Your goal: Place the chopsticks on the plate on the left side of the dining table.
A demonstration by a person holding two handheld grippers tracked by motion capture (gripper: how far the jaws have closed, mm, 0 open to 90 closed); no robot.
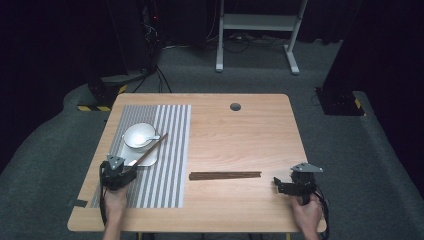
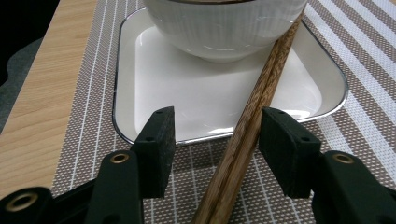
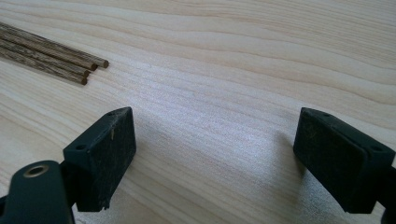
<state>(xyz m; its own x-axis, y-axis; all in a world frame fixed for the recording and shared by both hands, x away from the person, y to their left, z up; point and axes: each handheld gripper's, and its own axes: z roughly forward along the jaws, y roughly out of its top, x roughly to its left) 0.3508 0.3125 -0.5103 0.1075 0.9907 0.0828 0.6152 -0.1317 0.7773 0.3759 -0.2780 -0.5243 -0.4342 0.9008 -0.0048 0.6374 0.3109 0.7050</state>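
The chopsticks (image 2: 254, 116) lean on the far bowl (image 2: 224, 28), slanting over the white tray's (image 2: 159, 84) near rim onto the striped placemat (image 2: 79, 116), between the left claw's (image 2: 217, 140) spread jaws (pads not pressing). Farther right on the worktop (image 3: 224, 60) lie more chopsticks (image 1: 225, 175); the right claw (image 3: 210, 154) gapes wide, holding nothing.

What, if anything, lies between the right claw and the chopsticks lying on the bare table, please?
Nothing visible does. Only bare table separates the open right claw from the chopsticks, whose ends lie ahead and to its left.
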